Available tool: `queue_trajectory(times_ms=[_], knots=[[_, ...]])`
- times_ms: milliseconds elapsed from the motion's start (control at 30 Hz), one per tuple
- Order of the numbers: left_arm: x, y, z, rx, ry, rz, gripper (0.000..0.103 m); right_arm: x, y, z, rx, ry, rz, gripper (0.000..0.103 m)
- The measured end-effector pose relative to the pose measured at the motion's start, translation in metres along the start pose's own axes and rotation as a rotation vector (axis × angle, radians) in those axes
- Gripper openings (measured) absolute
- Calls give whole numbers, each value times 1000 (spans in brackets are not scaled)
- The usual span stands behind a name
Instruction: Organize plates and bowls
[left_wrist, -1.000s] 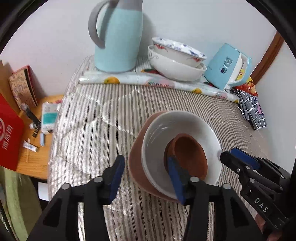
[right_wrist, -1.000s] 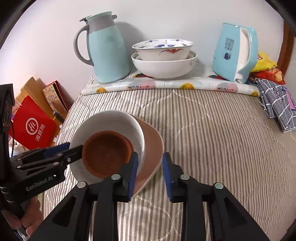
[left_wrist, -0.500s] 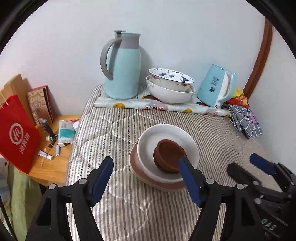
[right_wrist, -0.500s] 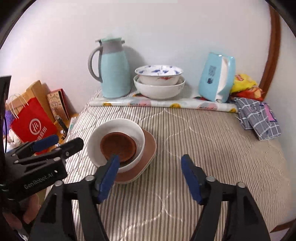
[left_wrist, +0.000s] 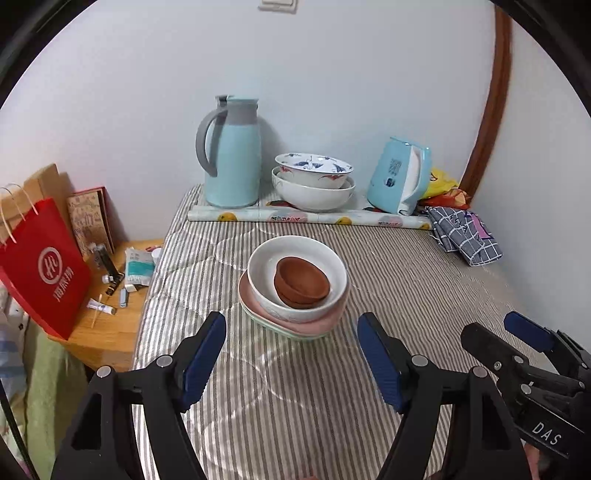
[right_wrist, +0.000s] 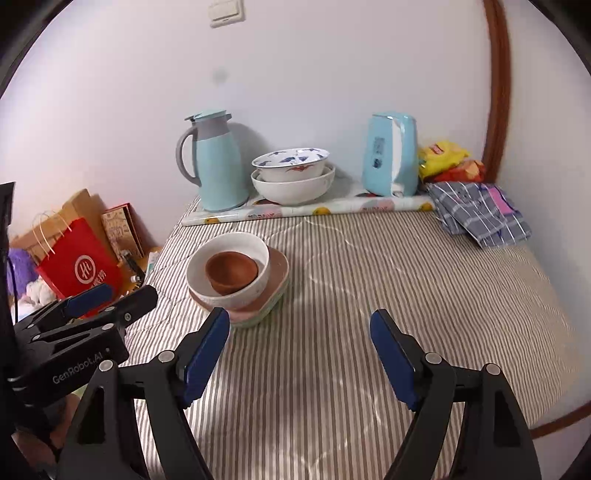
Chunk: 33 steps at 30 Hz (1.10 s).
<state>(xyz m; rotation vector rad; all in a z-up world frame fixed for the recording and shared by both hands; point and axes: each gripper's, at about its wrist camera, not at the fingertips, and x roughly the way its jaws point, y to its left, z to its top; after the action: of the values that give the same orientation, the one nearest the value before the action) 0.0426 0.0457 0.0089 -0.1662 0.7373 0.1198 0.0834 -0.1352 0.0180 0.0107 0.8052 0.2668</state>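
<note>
A stack stands in the middle of the striped bed cover: a brown bowl (left_wrist: 302, 282) inside a white bowl (left_wrist: 258, 269), on a pink plate (left_wrist: 295, 325) over a pale green plate (left_wrist: 273, 328). The stack also shows in the right wrist view, with the brown bowl (right_wrist: 232, 271) in the white bowl (right_wrist: 236, 243). My left gripper (left_wrist: 291, 354) is open and empty, just in front of the stack. My right gripper (right_wrist: 300, 347) is open and empty, to the right of the stack and nearer than it. Two more bowls (left_wrist: 313, 181) are nested at the back.
A blue thermos jug (left_wrist: 231, 151), a blue kettle (left_wrist: 400, 179) and a rolled printed sheet (left_wrist: 306, 218) line the back wall. A folded checked cloth (left_wrist: 465, 236) lies at the right. A wooden side table (left_wrist: 107, 332) with a red bag (left_wrist: 44, 266) stands left.
Both grippers have opened wide and pulled back and up from the stack, which now stands alone on the cover. The view has widened to show the whole bed.
</note>
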Motion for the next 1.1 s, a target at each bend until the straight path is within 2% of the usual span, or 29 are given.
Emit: queue_trajectory(times_ms=[133,200,267,367,433,600,800,1100], knots=[[-20,-8,-10,1,-26,-7,76,-25,-7,-12,17,-38,-15,78],[-29,-11,-15,1,-45,4,78,-35,-10,-17,24,-48,-29,82],[-38,-12,-17,8,-62,11,78,-46,-14,-23,35,-67,-35,91],[-50,-12,-21,-11,-90,-9,88,-57,-20,-31,55,-75,-28,96],[-56,-14,-22,-17,-90,-35,90,-59,-23,-34,72,-68,-22,97],[-65,-20,-25,1,-114,-40,95,-65,-26,-37,66,-74,-46,97],[-66,-21,-29,-14,-97,-71,95,-73,-31,-41,89,-85,-55,97],[-67,-24,-31,-7,-106,-80,95,-78,-31,-42,88,-85,-62,97]])
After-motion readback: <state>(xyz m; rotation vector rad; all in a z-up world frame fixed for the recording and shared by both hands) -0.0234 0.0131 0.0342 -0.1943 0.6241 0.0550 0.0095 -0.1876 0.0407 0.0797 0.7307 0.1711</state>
